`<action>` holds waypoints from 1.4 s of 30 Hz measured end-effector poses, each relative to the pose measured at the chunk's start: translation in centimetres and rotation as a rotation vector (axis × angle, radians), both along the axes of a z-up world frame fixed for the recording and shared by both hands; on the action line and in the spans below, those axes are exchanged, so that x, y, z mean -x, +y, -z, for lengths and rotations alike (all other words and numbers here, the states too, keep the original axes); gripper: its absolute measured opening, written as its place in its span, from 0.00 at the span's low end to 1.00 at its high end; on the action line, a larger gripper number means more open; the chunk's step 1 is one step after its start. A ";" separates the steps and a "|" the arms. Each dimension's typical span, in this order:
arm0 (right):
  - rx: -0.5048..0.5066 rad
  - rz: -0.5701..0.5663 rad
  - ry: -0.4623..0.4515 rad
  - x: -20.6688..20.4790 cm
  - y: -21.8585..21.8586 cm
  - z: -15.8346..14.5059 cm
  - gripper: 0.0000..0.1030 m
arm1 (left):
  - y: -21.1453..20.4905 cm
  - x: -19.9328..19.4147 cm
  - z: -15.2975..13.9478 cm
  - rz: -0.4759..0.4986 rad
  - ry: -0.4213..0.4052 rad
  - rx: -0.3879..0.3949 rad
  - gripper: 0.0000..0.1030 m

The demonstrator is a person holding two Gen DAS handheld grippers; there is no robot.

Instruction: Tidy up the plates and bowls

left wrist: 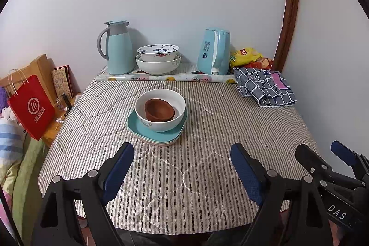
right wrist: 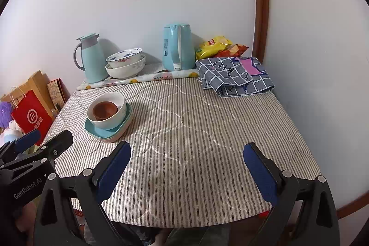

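Observation:
A brown bowl (left wrist: 159, 108) sits inside a white bowl (left wrist: 161, 123), which stands on stacked teal and pale plates (left wrist: 138, 128) mid-table; the stack also shows in the right wrist view (right wrist: 107, 130). At the back, a blue-patterned bowl (left wrist: 158, 52) is nested in a larger white bowl (left wrist: 158, 66). My left gripper (left wrist: 182, 165) is open and empty, above the table's near edge, short of the plate stack. My right gripper (right wrist: 186, 165) is open and empty, to the right of the stack; it also shows in the left wrist view (left wrist: 322, 153).
A teal thermos jug (left wrist: 118, 50) and a teal kettle (left wrist: 214, 52) stand on a printed mat at the back wall. Snack bags (left wrist: 248, 57) and a folded checked cloth (left wrist: 265, 87) lie back right. A red paper bag (left wrist: 30, 107) hangs off the left side.

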State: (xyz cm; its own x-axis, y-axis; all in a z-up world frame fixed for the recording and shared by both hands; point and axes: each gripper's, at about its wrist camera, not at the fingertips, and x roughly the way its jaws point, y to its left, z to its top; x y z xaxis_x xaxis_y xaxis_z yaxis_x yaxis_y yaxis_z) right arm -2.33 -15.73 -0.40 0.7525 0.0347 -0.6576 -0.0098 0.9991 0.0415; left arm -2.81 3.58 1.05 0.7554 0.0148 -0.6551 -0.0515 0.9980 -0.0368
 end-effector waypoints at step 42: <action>0.008 -0.010 -0.003 0.3 1.0 -0.3 0.94 | 0.7 0.0 -0.2 0.000 0.002 -0.001 0.83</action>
State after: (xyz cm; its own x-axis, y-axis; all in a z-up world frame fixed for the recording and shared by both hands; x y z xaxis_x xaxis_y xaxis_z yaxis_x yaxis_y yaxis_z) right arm -2.62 -14.75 -0.15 0.7539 0.0366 -0.6559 -0.0196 0.9993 0.0332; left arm -2.78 4.33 1.23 0.7544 0.0160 -0.6563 -0.0519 0.9980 -0.0353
